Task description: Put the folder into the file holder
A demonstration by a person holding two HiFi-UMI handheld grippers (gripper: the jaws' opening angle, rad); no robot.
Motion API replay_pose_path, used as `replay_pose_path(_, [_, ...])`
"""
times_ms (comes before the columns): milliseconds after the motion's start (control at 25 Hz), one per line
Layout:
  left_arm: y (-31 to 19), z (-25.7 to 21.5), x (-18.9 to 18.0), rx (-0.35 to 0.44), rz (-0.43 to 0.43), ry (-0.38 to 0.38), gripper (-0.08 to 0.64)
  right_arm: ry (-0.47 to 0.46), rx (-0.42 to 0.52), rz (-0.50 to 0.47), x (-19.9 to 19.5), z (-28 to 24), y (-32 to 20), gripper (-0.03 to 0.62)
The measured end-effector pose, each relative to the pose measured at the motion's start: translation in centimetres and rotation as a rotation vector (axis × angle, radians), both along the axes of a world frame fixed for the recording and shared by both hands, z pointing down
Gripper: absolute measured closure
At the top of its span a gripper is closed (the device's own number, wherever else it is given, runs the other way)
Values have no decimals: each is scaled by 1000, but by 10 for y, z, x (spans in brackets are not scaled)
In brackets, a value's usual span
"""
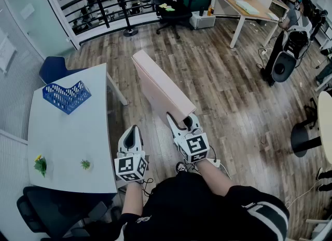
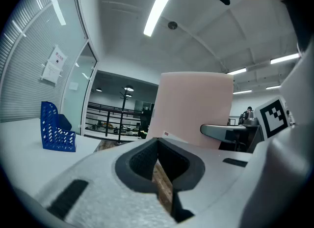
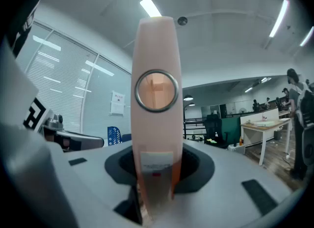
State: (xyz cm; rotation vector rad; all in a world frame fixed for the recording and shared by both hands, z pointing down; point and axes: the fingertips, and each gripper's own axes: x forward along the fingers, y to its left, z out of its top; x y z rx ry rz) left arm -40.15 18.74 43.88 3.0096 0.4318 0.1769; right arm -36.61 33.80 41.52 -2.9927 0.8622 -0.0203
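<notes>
Beside the table (image 1: 72, 131), the half-open right tool (image 3: 154, 192) clamps the folder (image 1: 161, 86).

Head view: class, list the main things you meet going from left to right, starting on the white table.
Blue file holder → left gripper → right gripper, shut on the pink folder, which spans both grippers and so is left unplaced.

Open table (image 1: 67, 141) fronts the file holder (image 1: 66, 96); small plants (image 1: 40, 165) apparently aside.
</notes>
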Motion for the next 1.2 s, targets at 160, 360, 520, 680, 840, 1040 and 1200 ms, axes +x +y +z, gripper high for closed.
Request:
replay_pose_path(160, [9,1,10,0,1,-7,559,-5,17,0,8,0,8,446])
replay_pose_path(360, [27,3,34,-11,0,-4,560,5,15,-4,29,3,26,446])
replay_pose_path(520, [37,11,54,-24,-15,-11,560,7,9,-11,49,8,41,451])
replay_pose_path(680, [44,21,71,-24,-26,-27,560,12,-5,-17,69,12,53,454])
replay_pose_path(840, [43,28,97,-26,-16,-51,560,-1,4,-13,97,17,52,454])
replay_pose_path(1040, [28,35,144,-18,0,-72,559,-5,9,-24,141,17,32,454])
replay_pose_path(1200, [9,31,204,-26,3,-69,560,-6,4,-29,197,12,14,454])
